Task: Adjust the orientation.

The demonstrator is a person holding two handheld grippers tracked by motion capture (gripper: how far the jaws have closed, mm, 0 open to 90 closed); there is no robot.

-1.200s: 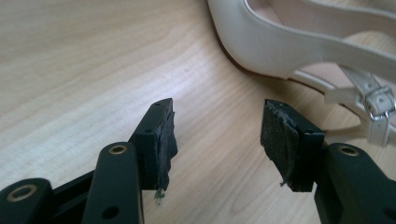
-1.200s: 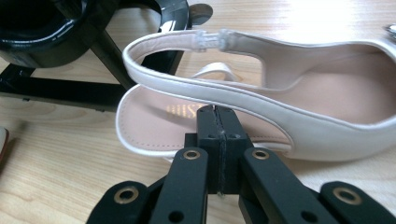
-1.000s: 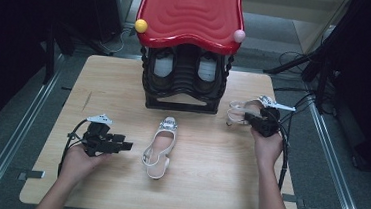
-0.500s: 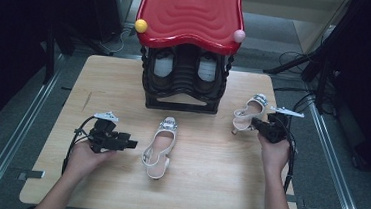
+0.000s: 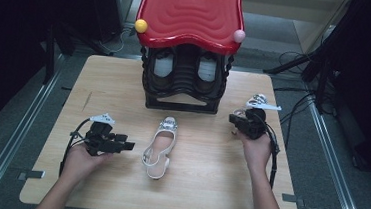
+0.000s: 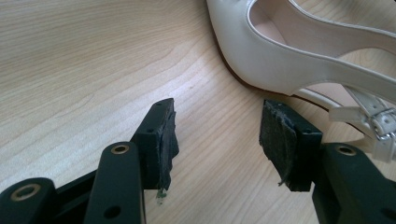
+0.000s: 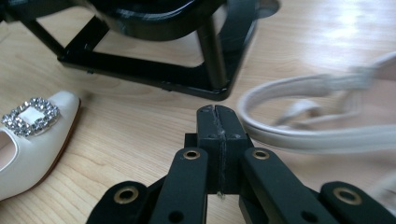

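Note:
A white slingback shoe [image 5: 161,145] with a jewelled buckle lies mid-table, toe toward the rack. My left gripper [image 5: 129,145] rests just left of it, pointing right. In the left gripper view this gripper [image 6: 217,126] stands open with bare wood between its pads, and the shoe's side [image 6: 280,60] is just beyond them. My right gripper [image 5: 233,120] is at the right, shut with nothing between its fingers [image 7: 216,112]. A second white shoe [image 5: 259,99] lies just behind that gripper. Its blurred strap [image 7: 317,135] curves beside the shut jaws on the right, and the buckled toe [image 7: 28,135] shows far left.
A black shoe rack [image 5: 182,102] with a wavy red top [image 5: 191,9] stands at the table's back centre, with a pair of shoes inside. Its base frame [image 7: 154,70] lies close ahead of the right gripper. The table edge [image 5: 286,202] is near the right forearm.
The right gripper has moved left and now points toward the rack. The second shoe now lies behind it, farther right and back. The left gripper has barely moved.

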